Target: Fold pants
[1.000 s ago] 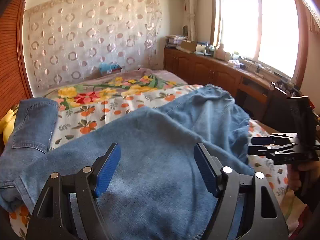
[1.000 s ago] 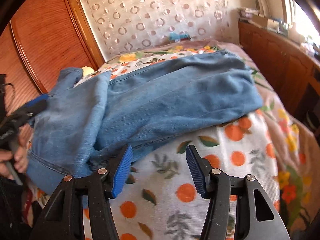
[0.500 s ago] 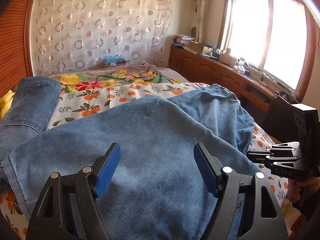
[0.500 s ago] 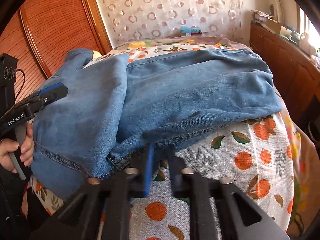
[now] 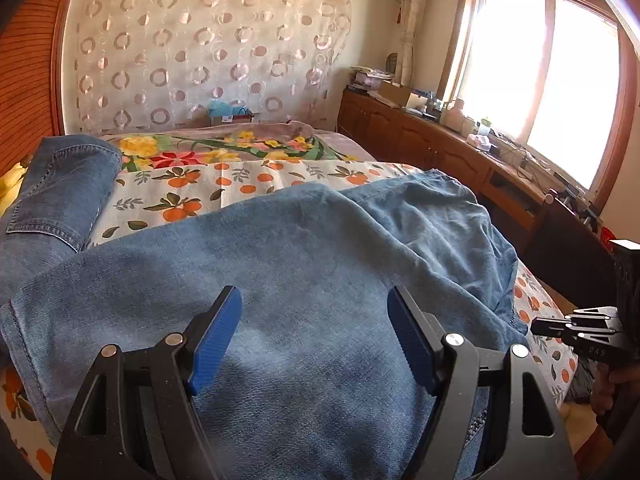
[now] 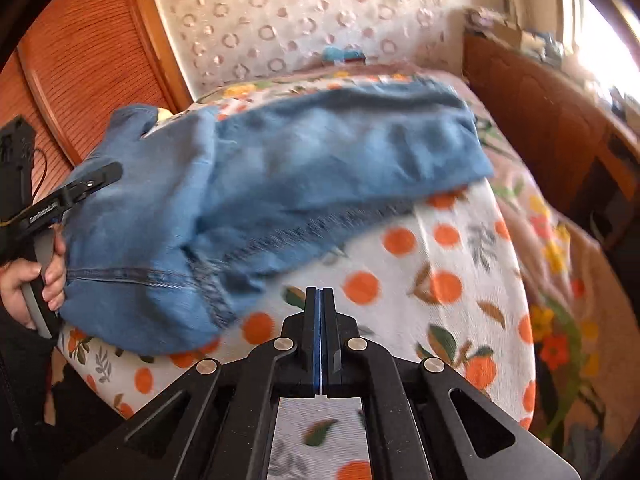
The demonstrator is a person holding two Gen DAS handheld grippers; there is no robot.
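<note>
Right wrist view shows my right gripper (image 6: 320,312) pinched fully together over the orange-print bedsheet (image 6: 448,300), with nothing between its pads; the nearest hem of the jeans (image 6: 280,184) lies just beside and left of the tips, not in them. Left wrist view shows my left gripper (image 5: 314,340) spread wide above the folded denim, its blue pads (image 5: 216,334) clear of the cloth and holding nothing. The jeans lie across the bed, one layer doubled over, with a second denim piece (image 5: 60,188) near the wooden headboard (image 6: 92,64).

My worry is that the right gripper has closed on air. If I lift now expecting a hem, nothing follows and the fold stalls. Reaching back in while shut could shove the edge and rumple the stacked layers. The picture is motion-blurred, so I could misjudge where the seam sits. On the left, closing too deep could grab both layers and drag the whole fold askew.
</note>
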